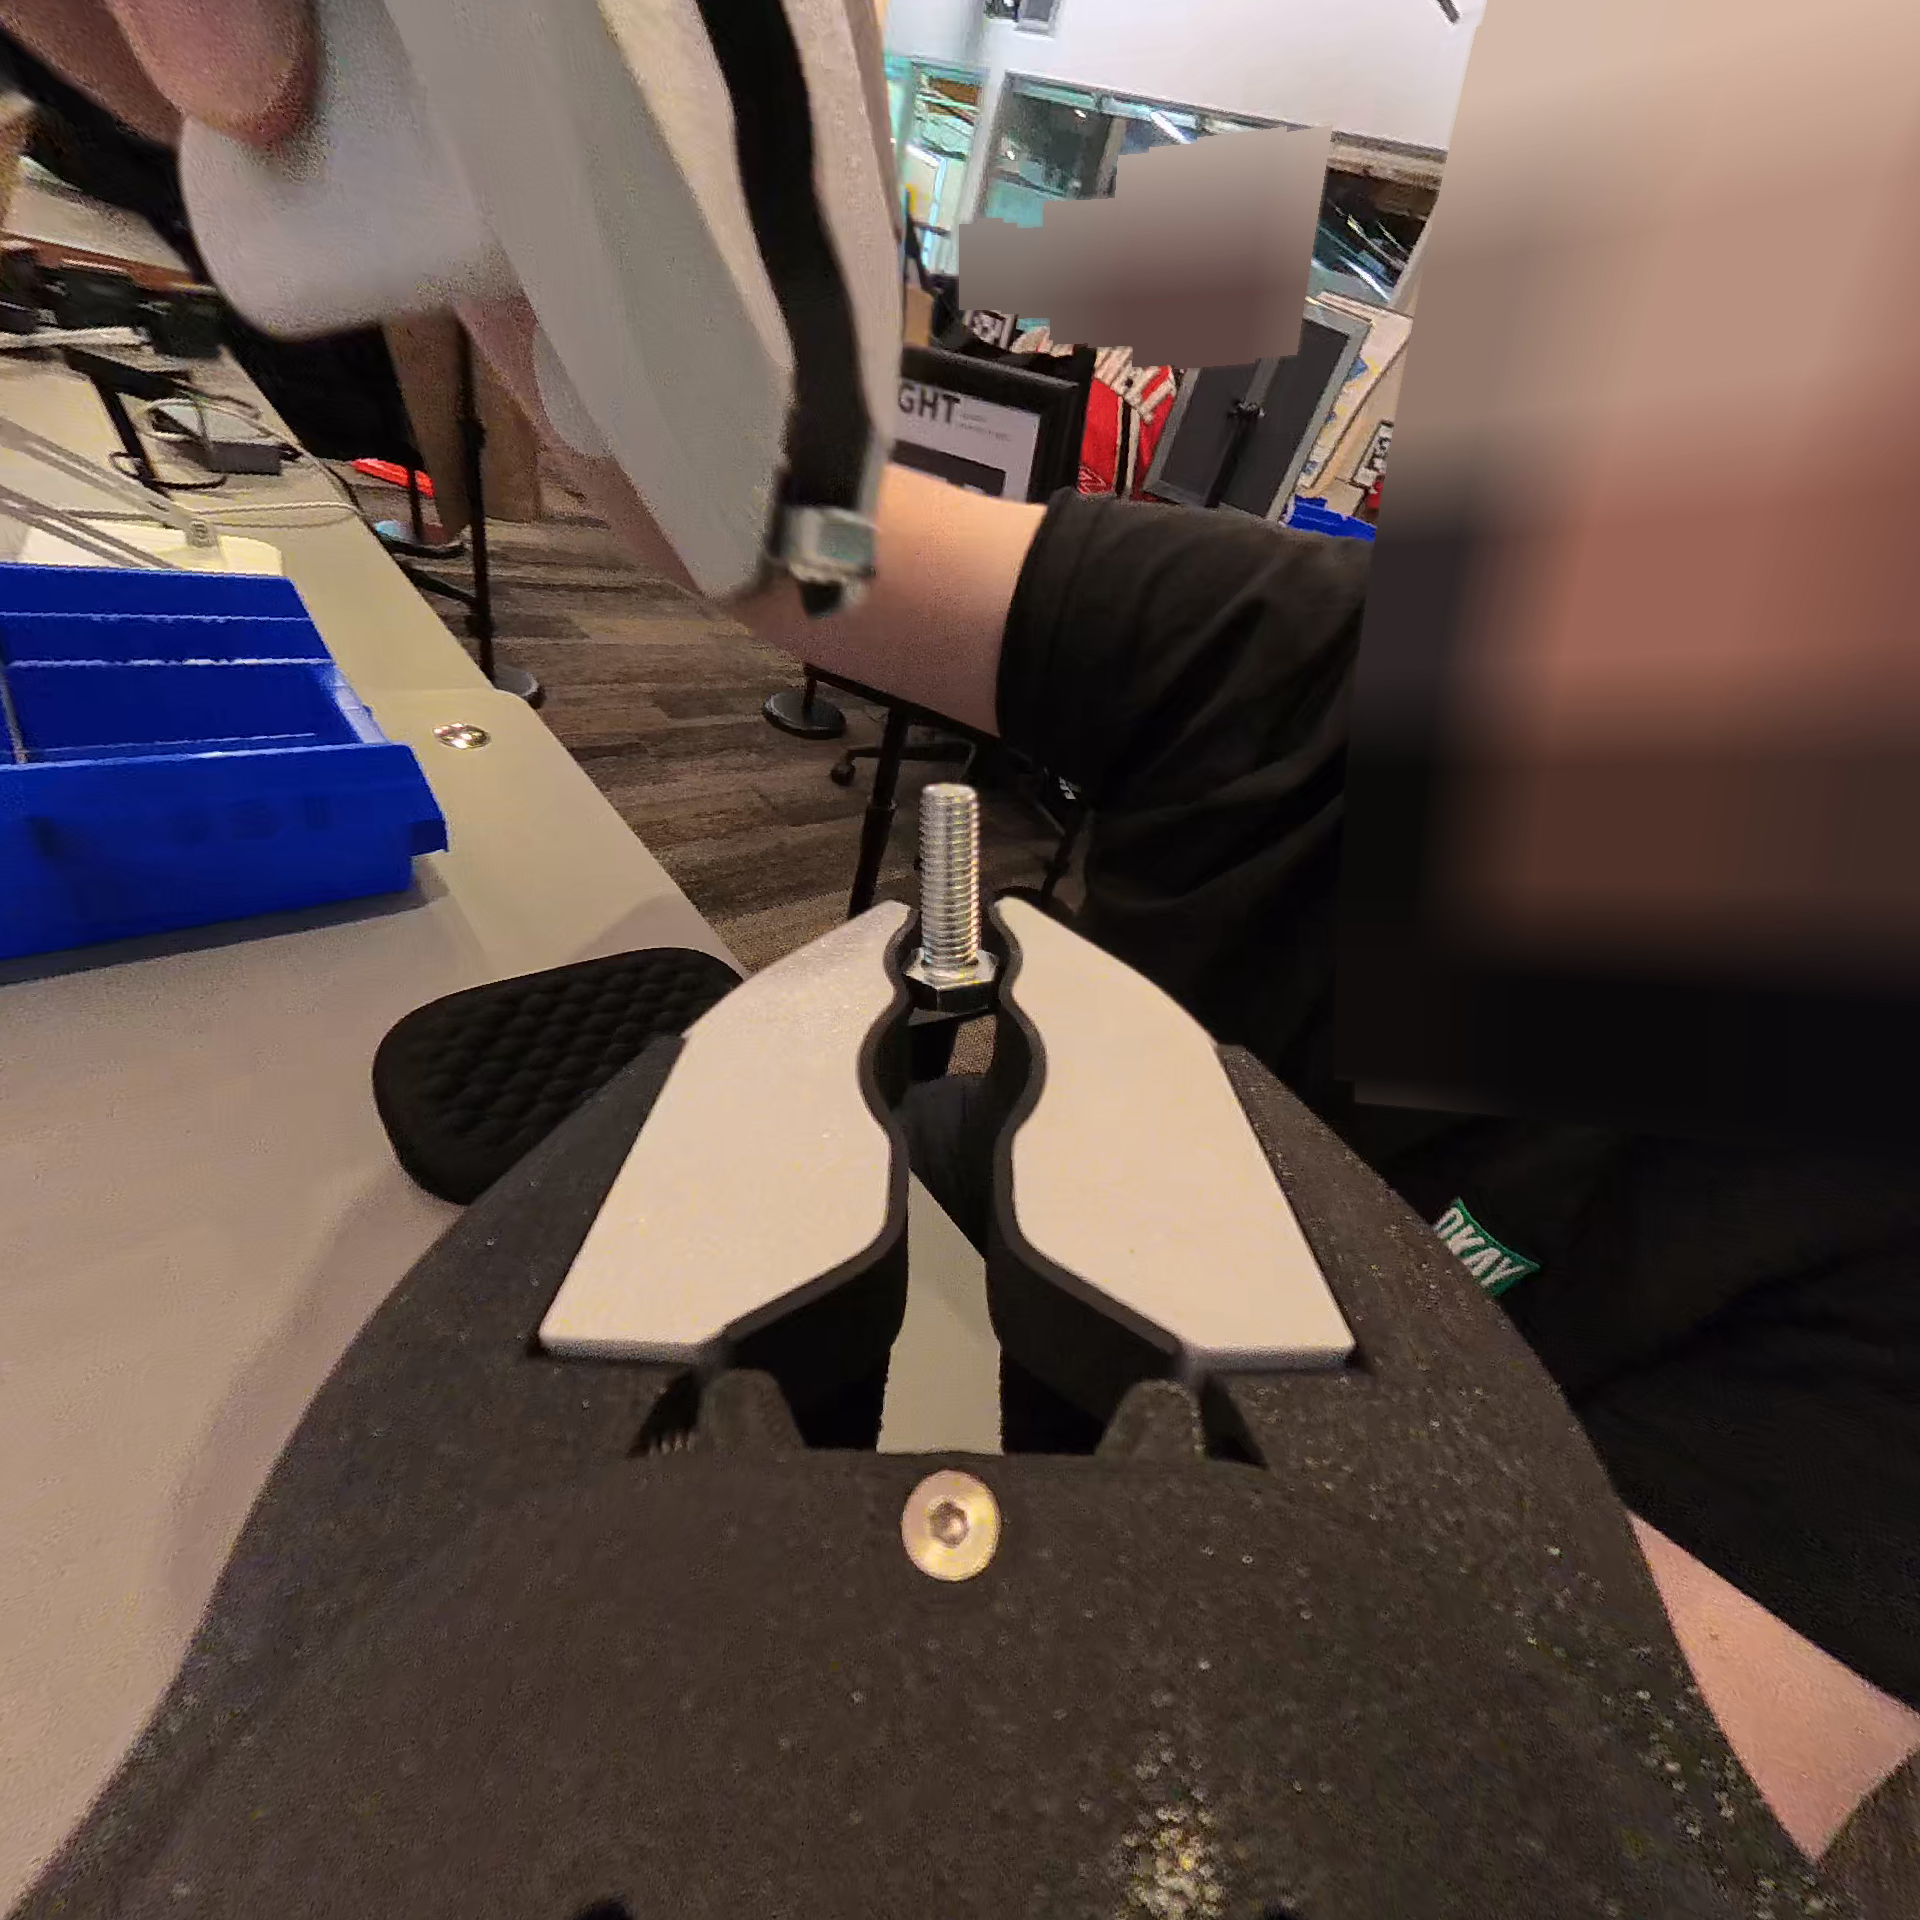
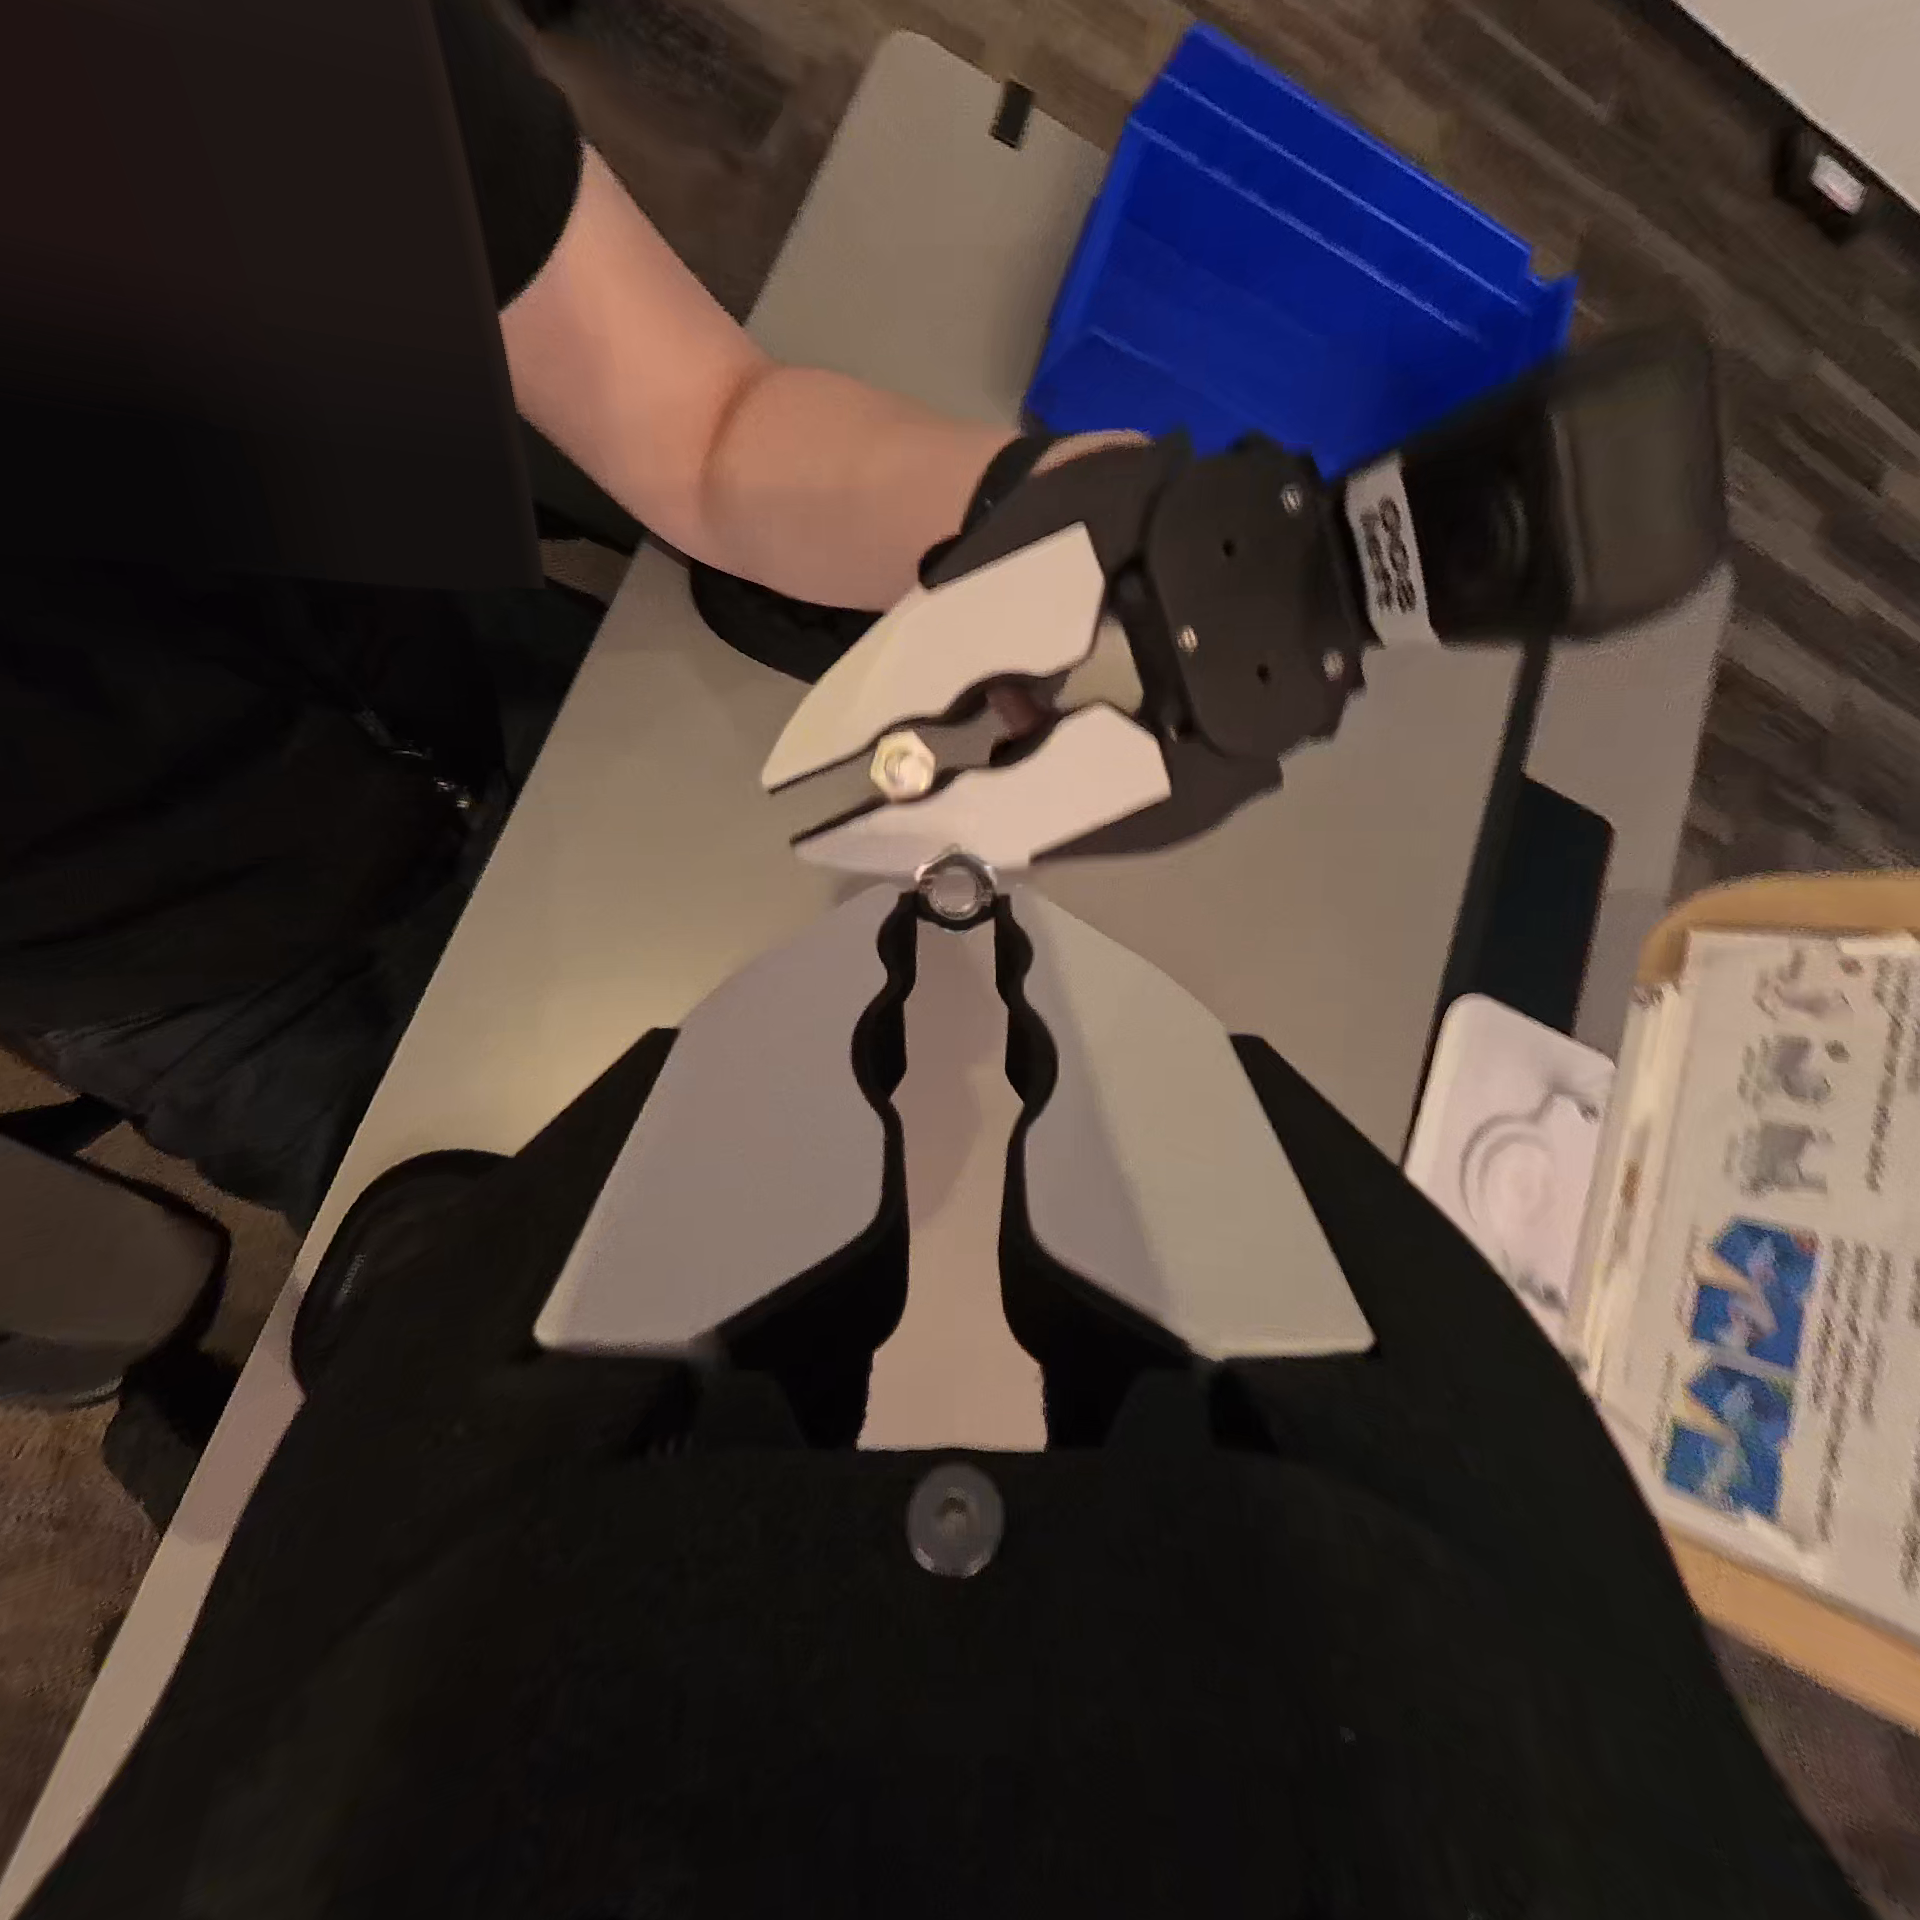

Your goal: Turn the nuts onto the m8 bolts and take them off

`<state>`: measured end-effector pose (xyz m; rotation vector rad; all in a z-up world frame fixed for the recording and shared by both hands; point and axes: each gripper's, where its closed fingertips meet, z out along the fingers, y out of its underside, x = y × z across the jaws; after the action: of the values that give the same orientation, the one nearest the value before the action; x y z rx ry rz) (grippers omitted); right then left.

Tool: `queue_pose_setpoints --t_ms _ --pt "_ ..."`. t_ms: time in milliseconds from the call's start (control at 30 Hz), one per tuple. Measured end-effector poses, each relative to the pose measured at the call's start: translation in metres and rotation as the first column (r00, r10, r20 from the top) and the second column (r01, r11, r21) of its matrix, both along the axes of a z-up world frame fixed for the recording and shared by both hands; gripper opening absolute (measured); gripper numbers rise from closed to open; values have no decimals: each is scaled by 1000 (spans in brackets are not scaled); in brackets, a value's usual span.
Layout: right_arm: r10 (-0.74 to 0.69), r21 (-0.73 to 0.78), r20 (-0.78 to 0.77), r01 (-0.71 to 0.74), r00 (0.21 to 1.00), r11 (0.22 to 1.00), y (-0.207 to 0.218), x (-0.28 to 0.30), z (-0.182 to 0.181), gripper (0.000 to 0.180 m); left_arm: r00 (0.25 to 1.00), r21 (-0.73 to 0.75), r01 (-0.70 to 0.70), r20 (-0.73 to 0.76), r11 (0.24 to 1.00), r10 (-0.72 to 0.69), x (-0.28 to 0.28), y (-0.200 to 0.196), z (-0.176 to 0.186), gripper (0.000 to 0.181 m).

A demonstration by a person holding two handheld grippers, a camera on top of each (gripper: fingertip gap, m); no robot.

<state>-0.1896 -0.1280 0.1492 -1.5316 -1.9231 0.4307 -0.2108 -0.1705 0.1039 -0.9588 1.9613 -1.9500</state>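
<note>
Left wrist view: left claw (image 1: 951,961) pinching upright bolt (image 1: 948,873), right claw (image 2: 951,894) above pinching nut (image 2: 951,891).

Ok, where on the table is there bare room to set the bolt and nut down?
Bare grey table lies between the person's arm and the black mat. The strip right of the left gripper is clear too. It is crowded by the blue bin and by the cardboard box and white tray.

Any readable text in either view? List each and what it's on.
I don't transcribe writing, so these are only the things that bear it:
White label on the left gripper.
Framed black-and-white sign.
Green tag on black clothing.
Printed sheets in a cardboard box: blurred.
</note>
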Motion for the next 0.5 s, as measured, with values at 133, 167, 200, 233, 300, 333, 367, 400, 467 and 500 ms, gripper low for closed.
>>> queue_pose_setpoints --t_ms 133,167,200,233,300,333,367,400,467,500 --pt "-264 62 -54 267 963 962 13 67 3 14 996 16 -85 6 996 85 -1 13 2 11" --pt "-365 57 -68 368 929 928 17 95 1 14 995 17 -99 14 995 99 -3 15 5 11" --pt "-481 54 -65 485 874 873 21 129 -5 14 993 24 -117 22 993 117 -4 17 6 11" --pt "-590 40 -52 592 805 805 23 166 -14 14 991 32 -132 31 991 131 -6 18 8 11" --pt "-774 -25 -8 773 633 633 16 241 -43 14 987 50 -159 47 986 157 -9 21 10 11" --pt "-854 -44 37 855 519 517 11 281 -63 14 984 57 -173 55 983 170 -10 22 11 11" --pt "-908 -55 92 913 409 405 2 318 -87 14 982 61 -180 60 982 177 -11 23 12 11" --pt "-942 -54 157 955 297 292 -8 354 -113 14 982 62 -183 65 981 179 -12 23 13 11" --pt "-951 -46 292 995 103 94 -33 412 -166 14 980 66 -192 70 979 187 -12 23 15 11" --pt "-938 -47 344 999 31 16 -44 432 -190 14 979 67 -195 72 979 190 -12 23 15 11"
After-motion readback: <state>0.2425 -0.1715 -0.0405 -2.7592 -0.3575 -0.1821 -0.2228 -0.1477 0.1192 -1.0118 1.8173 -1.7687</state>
